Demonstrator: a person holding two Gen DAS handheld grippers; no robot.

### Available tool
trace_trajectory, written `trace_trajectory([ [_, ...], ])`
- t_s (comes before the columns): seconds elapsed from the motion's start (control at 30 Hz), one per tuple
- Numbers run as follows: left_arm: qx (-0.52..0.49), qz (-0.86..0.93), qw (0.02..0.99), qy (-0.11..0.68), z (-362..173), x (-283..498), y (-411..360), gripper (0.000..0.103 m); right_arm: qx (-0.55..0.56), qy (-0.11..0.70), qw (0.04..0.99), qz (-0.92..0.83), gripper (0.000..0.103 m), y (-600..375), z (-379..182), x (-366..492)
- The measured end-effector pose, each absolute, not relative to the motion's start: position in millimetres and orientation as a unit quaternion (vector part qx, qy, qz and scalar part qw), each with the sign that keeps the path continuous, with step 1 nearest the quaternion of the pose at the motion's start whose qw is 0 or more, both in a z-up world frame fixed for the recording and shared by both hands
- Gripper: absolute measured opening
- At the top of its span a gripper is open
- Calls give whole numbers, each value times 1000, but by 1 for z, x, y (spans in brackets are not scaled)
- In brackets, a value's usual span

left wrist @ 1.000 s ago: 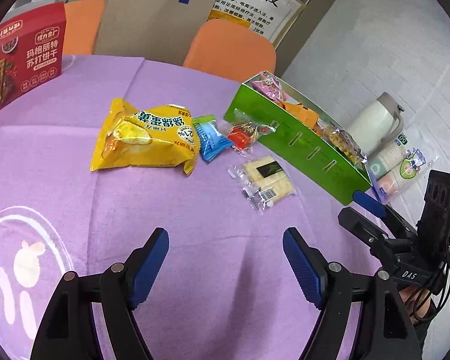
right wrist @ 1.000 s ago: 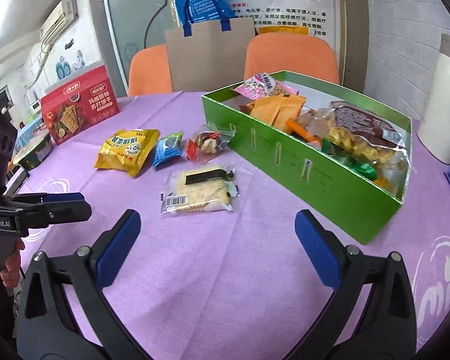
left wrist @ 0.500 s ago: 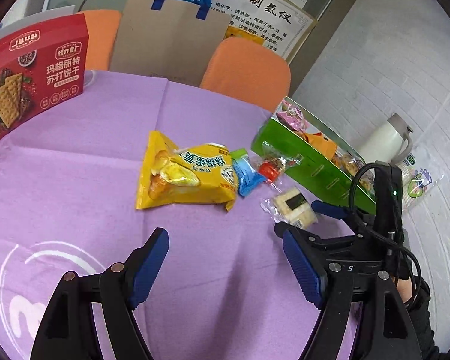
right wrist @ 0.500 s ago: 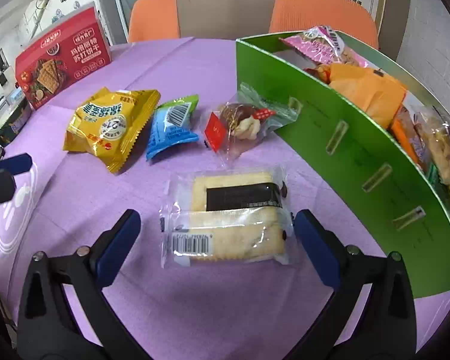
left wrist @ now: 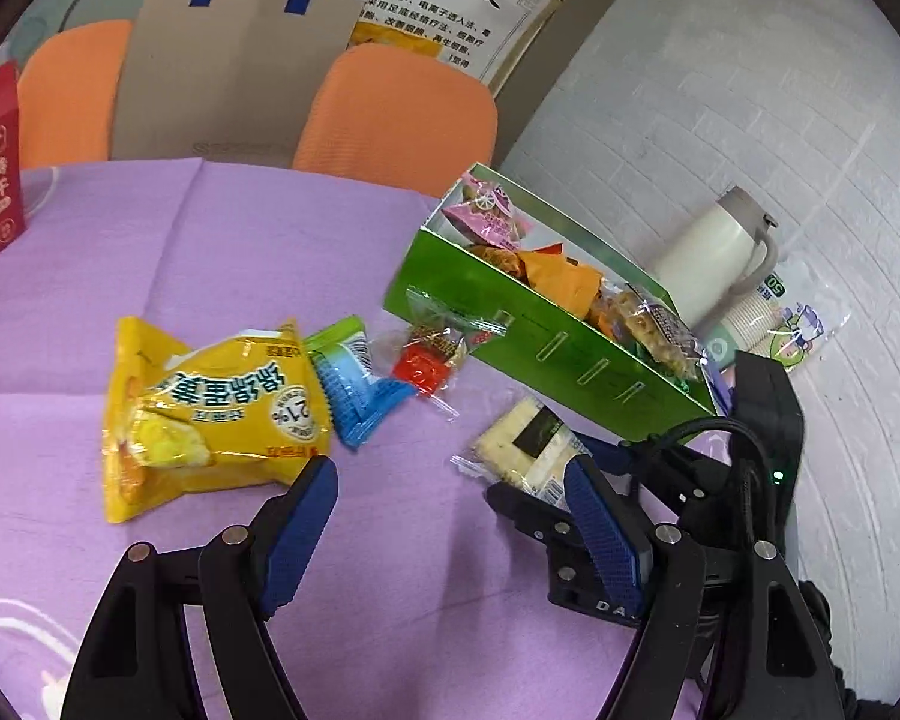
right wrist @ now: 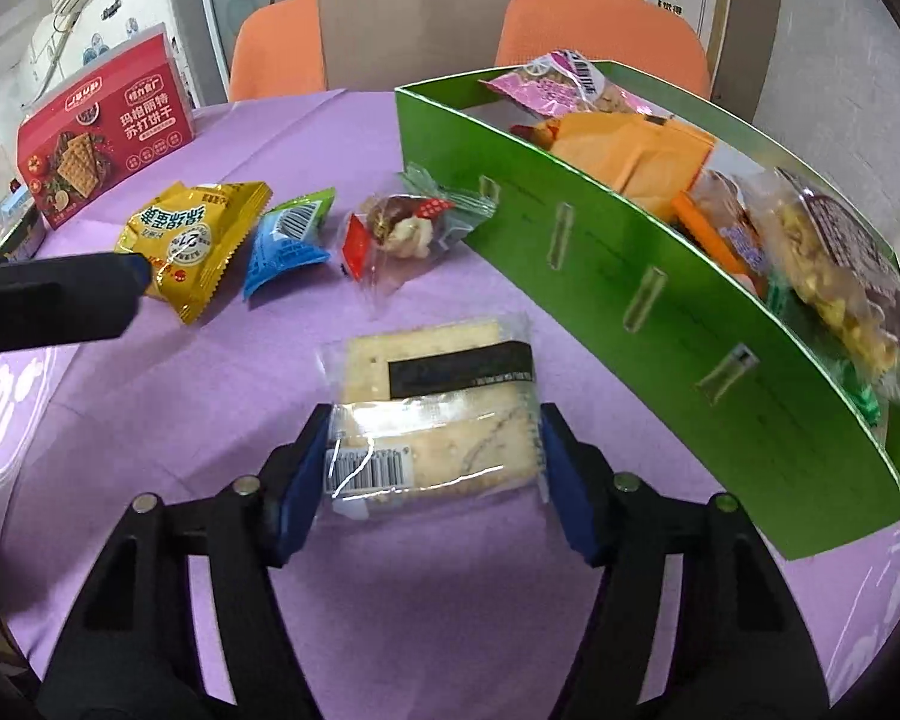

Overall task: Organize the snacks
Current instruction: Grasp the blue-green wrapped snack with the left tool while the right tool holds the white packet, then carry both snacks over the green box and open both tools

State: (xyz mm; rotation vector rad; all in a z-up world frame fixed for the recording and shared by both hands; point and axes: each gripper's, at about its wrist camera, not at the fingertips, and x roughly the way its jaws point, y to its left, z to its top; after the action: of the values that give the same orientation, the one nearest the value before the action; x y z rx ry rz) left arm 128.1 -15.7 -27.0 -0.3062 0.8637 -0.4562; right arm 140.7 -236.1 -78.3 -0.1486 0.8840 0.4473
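Note:
A clear cracker packet (right wrist: 438,396) with a black label lies on the purple tablecloth (right wrist: 450,600). My right gripper (right wrist: 435,426) is closing around its near end, and both blue pads touch the wrapper's sides. To its right stands the green box (right wrist: 660,312), filled with several snack bags. In the left wrist view, my left gripper (left wrist: 450,480) hangs open above the cloth, its left fingertip beside the yellow chip bag (left wrist: 210,414). A blue packet (left wrist: 354,384) and a clear nut packet (left wrist: 432,354) lie between that bag and the green box (left wrist: 546,354).
A red cracker box (right wrist: 102,126) stands at the far left of the table. A white thermos (left wrist: 714,252) and a sleeve of paper cups (left wrist: 768,324) sit behind the green box by the wall. Two orange chairs (left wrist: 396,114) and a paper bag (left wrist: 234,60) lie beyond the table.
My right gripper dropped forward over the cracker packet and its jaws came in from wide open onto the wrapper. My left gripper moved closer to the yellow bag, still open.

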Motion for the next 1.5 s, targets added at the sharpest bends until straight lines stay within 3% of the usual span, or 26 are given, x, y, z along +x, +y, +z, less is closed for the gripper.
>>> trace_trajectory([
  [0.4, -117, -115, 887, 431, -49, 189, -26, 78, -41, 418, 878, 229, 69, -246, -77, 134],
  [0.47, -117, -128, 876, 450, -59, 195, -31, 52, -40, 418, 878, 228, 69, -247, -77, 133],
  [0.53, -93, -125, 885, 439, -60, 194, -35, 39, -47, 418, 879, 224, 68, -246, -77, 132],
  [0.7, -108, -140, 878, 444, -60, 181, -30, 30, -41, 418, 880, 223, 63, -246, -77, 125],
  [1.03, -86, -162, 890, 418, -34, 128, -34, 28, -10, 396, 888, 232, 62, -262, -61, 100],
  [1.5, -54, -223, 909, 347, 40, 118, -82, 28, -21, 310, 927, 209, 63, -291, 11, 92],
])
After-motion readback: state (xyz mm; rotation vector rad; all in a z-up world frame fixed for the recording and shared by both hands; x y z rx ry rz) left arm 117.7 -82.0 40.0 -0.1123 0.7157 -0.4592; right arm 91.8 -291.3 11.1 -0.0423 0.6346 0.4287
